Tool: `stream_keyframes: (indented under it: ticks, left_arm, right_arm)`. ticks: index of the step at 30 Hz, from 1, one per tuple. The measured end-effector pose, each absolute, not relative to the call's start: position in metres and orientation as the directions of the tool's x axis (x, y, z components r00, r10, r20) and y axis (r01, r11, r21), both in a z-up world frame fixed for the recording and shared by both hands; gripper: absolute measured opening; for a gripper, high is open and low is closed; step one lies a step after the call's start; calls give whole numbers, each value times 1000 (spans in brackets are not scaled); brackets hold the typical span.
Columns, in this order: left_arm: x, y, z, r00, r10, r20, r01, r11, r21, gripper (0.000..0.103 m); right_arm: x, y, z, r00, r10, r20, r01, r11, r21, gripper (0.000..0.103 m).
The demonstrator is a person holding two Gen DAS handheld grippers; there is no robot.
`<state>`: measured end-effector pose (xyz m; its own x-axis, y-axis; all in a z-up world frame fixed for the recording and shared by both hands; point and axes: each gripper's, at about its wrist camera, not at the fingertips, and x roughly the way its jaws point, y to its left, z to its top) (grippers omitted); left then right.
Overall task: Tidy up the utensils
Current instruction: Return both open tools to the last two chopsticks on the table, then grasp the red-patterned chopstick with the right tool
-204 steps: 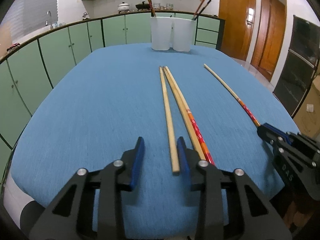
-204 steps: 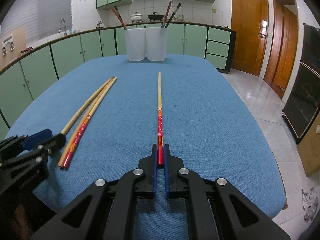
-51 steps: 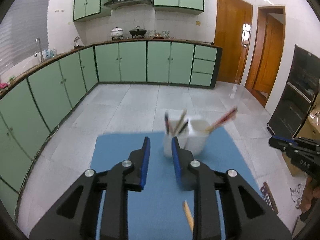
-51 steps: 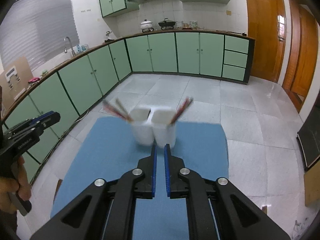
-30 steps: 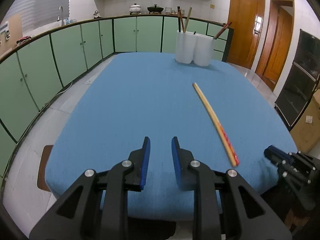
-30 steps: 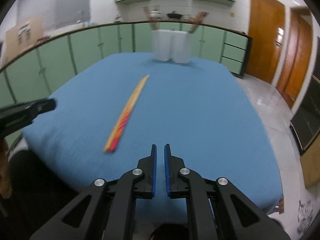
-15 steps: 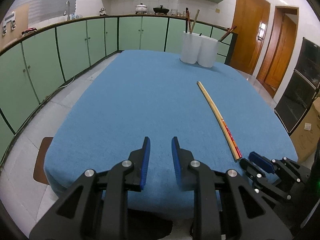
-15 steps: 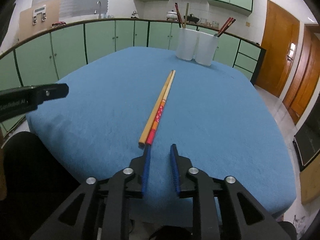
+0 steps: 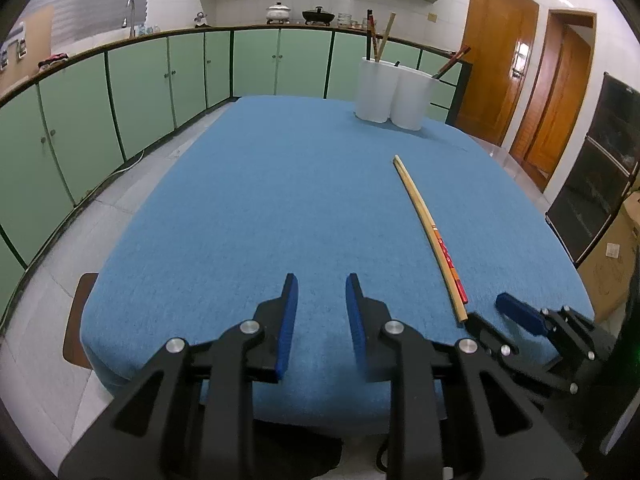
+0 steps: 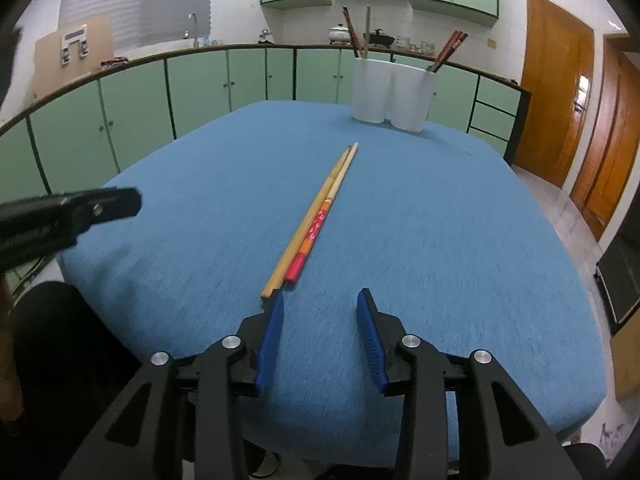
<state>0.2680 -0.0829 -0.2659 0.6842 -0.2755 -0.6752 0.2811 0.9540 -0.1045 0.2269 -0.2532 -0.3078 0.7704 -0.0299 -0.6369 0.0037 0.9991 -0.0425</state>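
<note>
chopsticks lying on the blue tablecloth: 2 (plain wooden chopstick (image 10: 310,214), red-patterned chopstick (image 10: 320,219)) | white holder cups (image 10: 392,94): 2 | chopsticks standing in cups: about 4 | grippers: 2

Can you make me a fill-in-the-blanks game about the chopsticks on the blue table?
1. The number of chopsticks lying on the blue tablecloth is ____.
2. The patterned chopstick has a near end coloured ____.
3. The plain chopstick lies beside it, on its ____ side in the right wrist view.
4. The colour of the two holders at the far end is ____.

Missing words: two; red; left; white
</note>
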Motion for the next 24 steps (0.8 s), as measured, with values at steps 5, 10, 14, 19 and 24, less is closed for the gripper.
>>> stream_keyframes:
  ticks: [5,10,14,19,24]
  left_arm:
    - [269,-82,-265,682,-278,-676,280,954,-110,25]
    - [270,-81,-264,684,-278,-674,281,954,-108,24]
    - [270,-83,-266,683,-282,-674,285,952,-109,25]
    - [269,-89,-268,680,-284,-676,295,950,-103,25]
    - [266,-99,-269,672,-297,-678,306,946,-111,25]
  right_arm:
    - [237,-246,-308,772,-32,-635,-4,998,-55,39]
    - [246,-244,-309,777,-48,-628,7,998,-67,41]
    - [249,-252,-309,775,-62,-629,30,998,-62,23]
    - [250,-273,-309,765,-94,-637,87,995,-42,6]
    - [243,-304,-308,753,-163,-638,174,984,-46,6]
